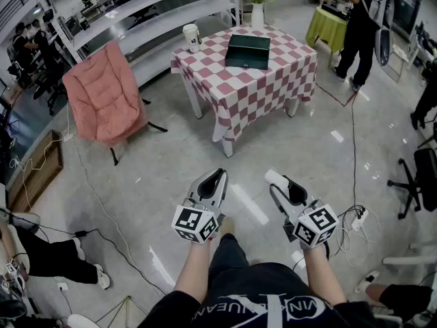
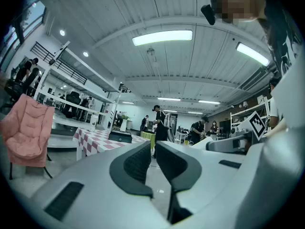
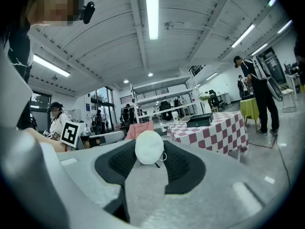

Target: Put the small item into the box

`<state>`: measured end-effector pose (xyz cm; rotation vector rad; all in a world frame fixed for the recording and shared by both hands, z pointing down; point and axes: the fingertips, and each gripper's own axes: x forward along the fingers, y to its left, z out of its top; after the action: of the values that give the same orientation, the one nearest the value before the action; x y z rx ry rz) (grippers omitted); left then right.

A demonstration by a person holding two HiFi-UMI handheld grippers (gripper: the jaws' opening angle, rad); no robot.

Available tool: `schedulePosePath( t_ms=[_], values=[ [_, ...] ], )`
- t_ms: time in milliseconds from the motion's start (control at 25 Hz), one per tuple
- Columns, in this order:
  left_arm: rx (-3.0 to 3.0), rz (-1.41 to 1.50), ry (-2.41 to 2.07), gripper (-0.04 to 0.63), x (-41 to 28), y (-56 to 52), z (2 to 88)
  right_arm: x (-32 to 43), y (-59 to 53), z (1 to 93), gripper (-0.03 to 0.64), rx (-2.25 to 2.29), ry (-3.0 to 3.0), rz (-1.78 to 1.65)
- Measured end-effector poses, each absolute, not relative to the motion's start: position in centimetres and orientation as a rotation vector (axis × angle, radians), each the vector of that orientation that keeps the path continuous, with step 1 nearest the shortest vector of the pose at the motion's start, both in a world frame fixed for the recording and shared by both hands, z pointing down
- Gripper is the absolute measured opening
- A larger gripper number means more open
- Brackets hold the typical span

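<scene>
A dark green box (image 1: 248, 50) lies shut on the red-and-white checkered table (image 1: 232, 87), a few steps ahead of me. It also shows far off in the left gripper view as the box (image 2: 120, 136) and in the right gripper view as the box (image 3: 199, 120). My right gripper (image 1: 276, 178) is shut on a small white round item (image 3: 149, 148), visible at its tips as the white item (image 1: 274, 177). My left gripper (image 1: 220, 174) is held beside it at waist height, its pads (image 2: 140, 161) nearly touching with nothing between them. Both grippers are over the floor, well short of the table.
A paper cup (image 1: 192, 37) and a vase of flowers (image 1: 257, 5) stand on the table. A pink folding chair (image 1: 104, 94) is to its left. A person (image 1: 358, 26) stands by a yellow-green table (image 1: 326, 26). Cables and a power strip (image 1: 355, 217) lie on the floor at right, near an office chair (image 1: 420, 180).
</scene>
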<state>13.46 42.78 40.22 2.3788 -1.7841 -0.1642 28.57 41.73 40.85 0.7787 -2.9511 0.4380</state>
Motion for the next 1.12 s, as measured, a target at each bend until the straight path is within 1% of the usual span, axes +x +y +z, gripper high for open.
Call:
schedulePosePath(
  t_ms=[560, 1120],
  values=[
    [2.403, -0.123, -1.711, 0.035, 7.5, 33.0, 41.3, 22.0, 32.2, 42.1, 0.173, 0.831, -2.910, 0.484],
    [2.457, -0.098, -1.593, 0.035, 0.6, 25.4, 42.4, 16.5, 25.4, 42.8, 0.173, 1.026, -2.871, 0.549]
  ],
)
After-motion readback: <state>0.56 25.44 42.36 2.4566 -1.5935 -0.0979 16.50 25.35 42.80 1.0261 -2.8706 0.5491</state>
